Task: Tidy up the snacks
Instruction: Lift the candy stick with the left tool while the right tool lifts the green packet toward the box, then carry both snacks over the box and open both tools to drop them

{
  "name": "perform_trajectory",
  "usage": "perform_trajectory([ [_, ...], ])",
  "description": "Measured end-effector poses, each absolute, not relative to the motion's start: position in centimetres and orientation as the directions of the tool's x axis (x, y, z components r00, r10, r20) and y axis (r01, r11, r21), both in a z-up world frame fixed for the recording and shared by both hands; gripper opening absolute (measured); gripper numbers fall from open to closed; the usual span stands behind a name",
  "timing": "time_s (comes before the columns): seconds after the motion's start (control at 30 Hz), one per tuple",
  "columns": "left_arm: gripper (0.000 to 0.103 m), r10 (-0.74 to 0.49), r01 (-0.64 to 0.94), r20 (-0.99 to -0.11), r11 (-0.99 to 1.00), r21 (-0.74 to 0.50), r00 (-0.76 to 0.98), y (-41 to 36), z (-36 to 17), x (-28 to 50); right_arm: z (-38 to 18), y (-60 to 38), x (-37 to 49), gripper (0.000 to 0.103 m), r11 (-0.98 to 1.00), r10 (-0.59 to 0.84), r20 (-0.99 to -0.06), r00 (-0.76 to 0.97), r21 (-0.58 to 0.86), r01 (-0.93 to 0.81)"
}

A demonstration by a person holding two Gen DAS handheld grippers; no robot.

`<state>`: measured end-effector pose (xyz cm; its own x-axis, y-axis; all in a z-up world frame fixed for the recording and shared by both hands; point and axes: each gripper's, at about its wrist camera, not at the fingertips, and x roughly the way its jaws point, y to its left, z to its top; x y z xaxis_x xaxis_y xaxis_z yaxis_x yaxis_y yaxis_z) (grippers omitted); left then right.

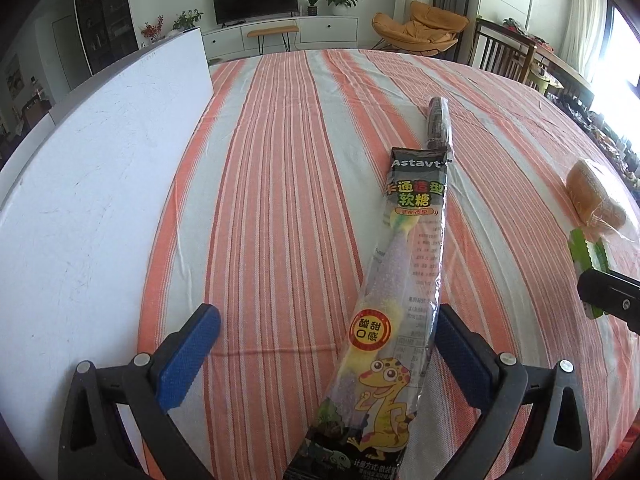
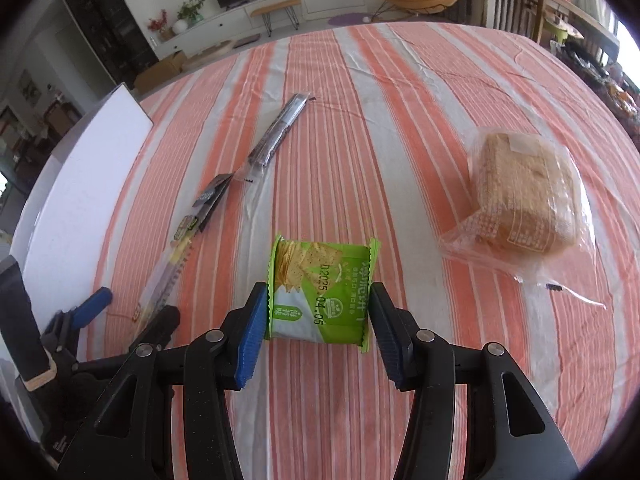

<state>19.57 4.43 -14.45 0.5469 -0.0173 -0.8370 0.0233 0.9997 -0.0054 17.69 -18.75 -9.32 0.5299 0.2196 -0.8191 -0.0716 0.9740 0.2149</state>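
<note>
So both grippers are lining up on snacks at once here, and nothing is getting lifted yet as far as I can tell.

The right gripper (image 2: 318, 328) is sitting spread around the small green crinkle-edged cracker packet (image 2: 320, 290), which is lying flat on the orange-and-white striped cloth of the worktop (image 2: 360, 128). Its blue pads are flanking the packet's two ends, very close, maybe just brushing the left edge (hard to call from this angle), but it isn't pinching.

The left gripper (image 1: 320, 344) is spread much wider, with the long clear gummy-candy sleeve with the yellow cartoon gecko (image 1: 404, 264) running between its fingers, lying nearer the right pad. A second long dark snack stick in clear wrap (image 1: 439, 122) is lying just beyond its far tip, and the clear bag of brown bread slices (image 2: 524, 196) is resting well off to the right.

My read: this is the grab step. Next is squeezing down on each packet, then carrying them over, probably toward the white flat box (image 1: 100, 168) along the left edge.
</note>
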Motion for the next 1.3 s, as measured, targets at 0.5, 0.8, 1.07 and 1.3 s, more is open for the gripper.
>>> perform_trajectory([
  [0.5,0.013,-0.378,0.159,-0.744,0.923,-0.351,0.551,4.7,-7.6,12.4,-9.3,-23.2,9.0,0.053,0.888,0.338,-0.694,0.636,0.459,0.028],
  [0.8,0.013,-0.487,0.179,-0.582,0.844,-0.506,0.651,11.7,2.1,5.2,-4.2,-18.8,7.9,0.053,0.871,0.443,-0.627,0.641,0.47,-0.142],
  [1.07,0.013,-0.256,-0.042,-0.576,0.891,-0.453,0.776,23.7,5.5,3.0,3.1,-4.6,7.7,0.053,0.75,0.66,-0.552,0.51,0.453,-0.481],
  [1.3,0.058,0.118,-0.402,-0.724,0.885,-0.233,0.679,32.2,0.7,3.3,2.0,6.9,8.2,0.07,0.638,0.732,-0.605,0.315,0.445,-0.628],
])
